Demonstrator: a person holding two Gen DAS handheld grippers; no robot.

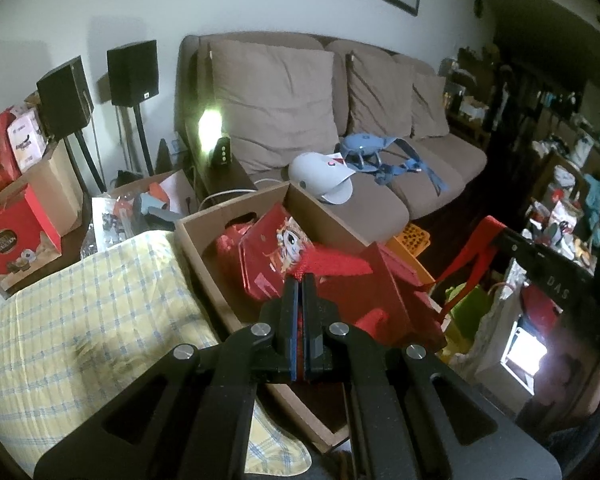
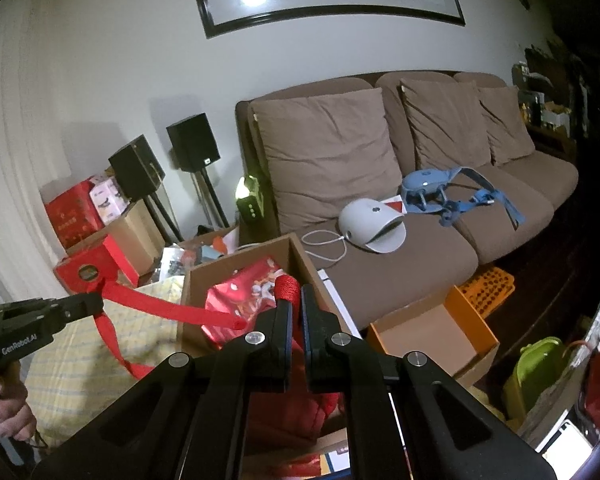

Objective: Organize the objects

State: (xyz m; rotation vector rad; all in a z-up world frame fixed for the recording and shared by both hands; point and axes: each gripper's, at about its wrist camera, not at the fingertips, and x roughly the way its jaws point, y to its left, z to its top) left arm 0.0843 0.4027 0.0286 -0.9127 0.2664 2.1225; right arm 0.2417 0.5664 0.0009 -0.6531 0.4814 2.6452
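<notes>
Right wrist view: at lower left the left gripper (image 2: 94, 303) pinches a flat red ribbon handle (image 2: 172, 308) that runs rightward to a red gift bag (image 2: 244, 300) in the open brown cardboard box (image 2: 300, 258); centre, the right gripper (image 2: 296, 300) clamps its twisted red cord handle (image 2: 288, 286). The box wall crowds both fingers.
</notes>
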